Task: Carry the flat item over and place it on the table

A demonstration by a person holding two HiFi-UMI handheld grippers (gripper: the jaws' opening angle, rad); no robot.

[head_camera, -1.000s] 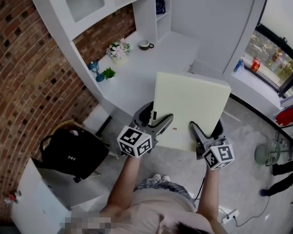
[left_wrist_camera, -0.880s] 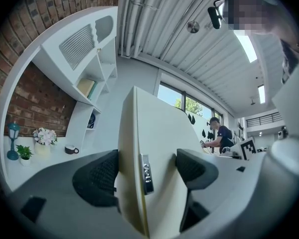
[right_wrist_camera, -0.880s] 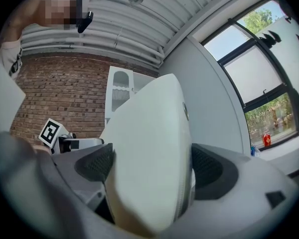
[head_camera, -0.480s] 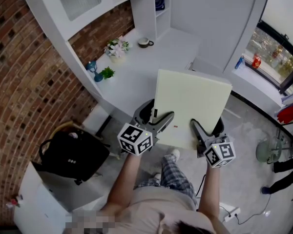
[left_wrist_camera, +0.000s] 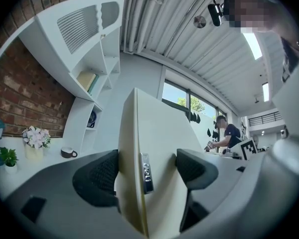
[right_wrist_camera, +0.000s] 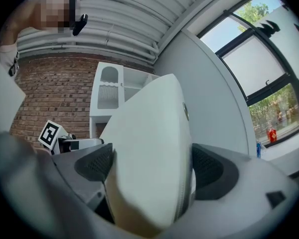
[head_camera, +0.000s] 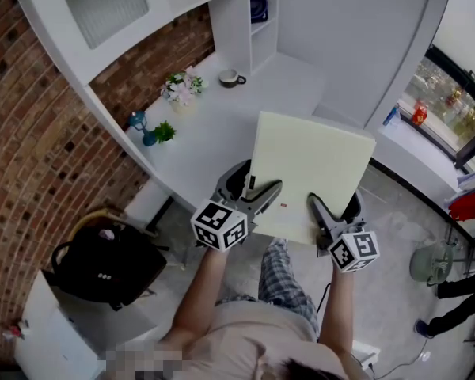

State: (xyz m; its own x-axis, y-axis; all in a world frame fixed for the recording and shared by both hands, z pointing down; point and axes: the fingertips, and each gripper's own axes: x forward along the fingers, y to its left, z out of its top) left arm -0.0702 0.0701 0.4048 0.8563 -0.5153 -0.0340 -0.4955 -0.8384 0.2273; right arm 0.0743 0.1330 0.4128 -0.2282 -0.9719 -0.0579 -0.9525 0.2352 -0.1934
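A pale cream flat panel [head_camera: 309, 172] is held in the air over the near corner of the white table [head_camera: 222, 117]. My left gripper [head_camera: 257, 196] is shut on the flat panel's near left edge, and my right gripper [head_camera: 323, 212] is shut on its near right edge. The left gripper view has the flat panel [left_wrist_camera: 154, 148] edge-on between the dark pads [left_wrist_camera: 102, 176], a small metal tag on its face. In the right gripper view the flat panel [right_wrist_camera: 149, 153] fills the gap between the pads [right_wrist_camera: 209, 168].
On the table stand a flower pot [head_camera: 180, 89], a cup [head_camera: 228, 77], a blue lantern [head_camera: 138, 125] and a small green plant [head_camera: 165, 133]. White shelves [head_camera: 253, 22] rise behind. A black bag [head_camera: 103, 264] lies on the floor at left, a fan [head_camera: 431, 264] at right.
The person has stepped forward, and the table and shelves have slid nearer in the head view. Both grippers keep their hold on the panel.
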